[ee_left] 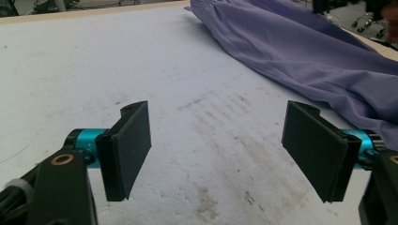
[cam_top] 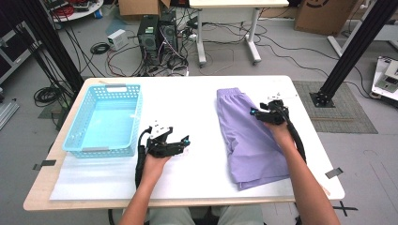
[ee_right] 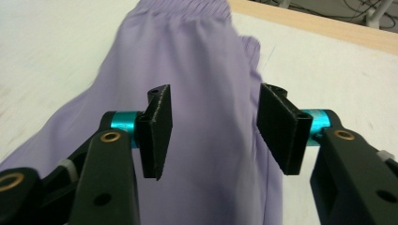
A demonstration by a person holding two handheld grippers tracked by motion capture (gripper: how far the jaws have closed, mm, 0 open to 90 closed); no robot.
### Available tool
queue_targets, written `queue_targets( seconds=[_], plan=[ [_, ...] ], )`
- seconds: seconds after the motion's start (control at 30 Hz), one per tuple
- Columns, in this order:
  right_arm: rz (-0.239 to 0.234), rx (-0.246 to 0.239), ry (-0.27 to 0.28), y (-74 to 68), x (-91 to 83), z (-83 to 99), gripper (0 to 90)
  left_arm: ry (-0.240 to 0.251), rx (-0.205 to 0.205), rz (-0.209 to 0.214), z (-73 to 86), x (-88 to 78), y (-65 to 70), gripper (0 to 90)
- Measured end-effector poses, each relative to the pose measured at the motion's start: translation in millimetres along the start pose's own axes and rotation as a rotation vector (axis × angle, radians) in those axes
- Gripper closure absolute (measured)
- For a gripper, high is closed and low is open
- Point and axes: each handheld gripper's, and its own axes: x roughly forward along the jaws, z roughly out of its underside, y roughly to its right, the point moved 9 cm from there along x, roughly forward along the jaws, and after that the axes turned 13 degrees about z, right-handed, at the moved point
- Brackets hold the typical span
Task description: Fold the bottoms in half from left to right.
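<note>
Shorts [cam_top: 251,140] lie flat on the worktop [cam_top: 197,101], at about 3 o'clock from its middle, waistband toward 12, hems toward 6. My right claw [cam_top: 256,112] hangs over the upper half of the cloth, jaws apart, nothing between the pads; in the right gripper view [ee_right: 213,129] the fabric runs beneath the gap, not pinched. My left claw [cam_top: 185,141] rests over bare worktop near the middle, jaws wide, holding nothing (left gripper view [ee_left: 216,150] has the shorts off at 1 o'clock, well apart). Basket [cam_top: 105,119] stands at 9 o'clock, nothing in it.

Risks, as I judge them:
- The cloth is folded in layers; a shallow pinch may catch the top layer alone, and the fold would open on lifting.
- Gripping from one side only lets the far half drag and bunch.
- Thin fabric may slip from flat pads if I close too little.
- The shorts sit near the right edge; a careless pull toward 3 o'clock could slide them off.

Writing: none legible on shorts, basket or claws.
</note>
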Motion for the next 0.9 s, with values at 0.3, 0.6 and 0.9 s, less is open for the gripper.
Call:
queue_targets(
  seconds=[0.3,0.6,0.9],
  plan=[
    [0.008,-0.018,0.008,-5.9,50.0,-41.8,60.0,-0.004,-0.007,-0.014,-0.2,-0.6,0.0,24.2],
    [0.017,-0.051,-0.078,3.4,67.3,-37.4,90.0,0.009,-0.005,-0.025,-3.2,-2.4,0.4,24.2],
    [0.126,0.028,-0.102,34.2,62.2,-31.7,90.0,0.005,-0.003,-0.029,-2.8,-1.8,0.2,24.2]
  ],
)
